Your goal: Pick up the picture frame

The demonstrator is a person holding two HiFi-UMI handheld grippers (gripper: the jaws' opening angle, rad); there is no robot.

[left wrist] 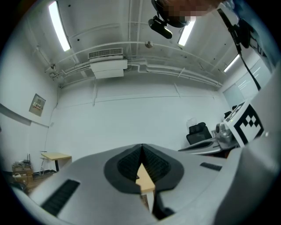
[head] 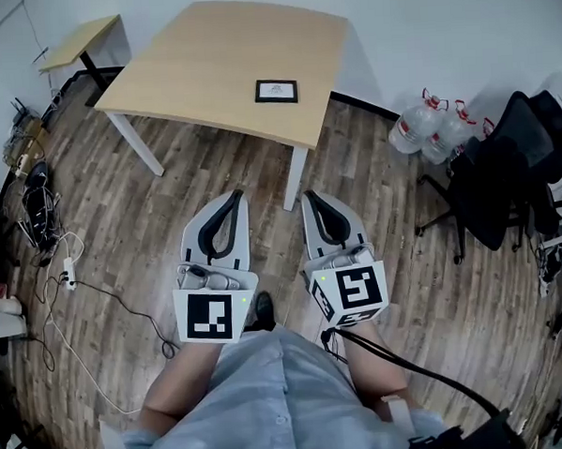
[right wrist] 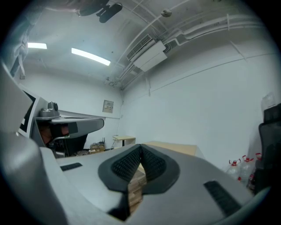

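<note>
I hold the left claw and right claw low over the floor, well short of the counter. Both are pinched together on nothing, I judge because the approach hasn't begun. The picture frame lies flat, face up, near the counter's near-right edge. Its long axis runs roughly along that edge.

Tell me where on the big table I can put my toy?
Most of the table is bare: its whole left half and back, away from the picture frame near the front right edge. The small side table looks bare too. The floor is crowded: cables at the left, water bottles and black chairs at the right.
</note>
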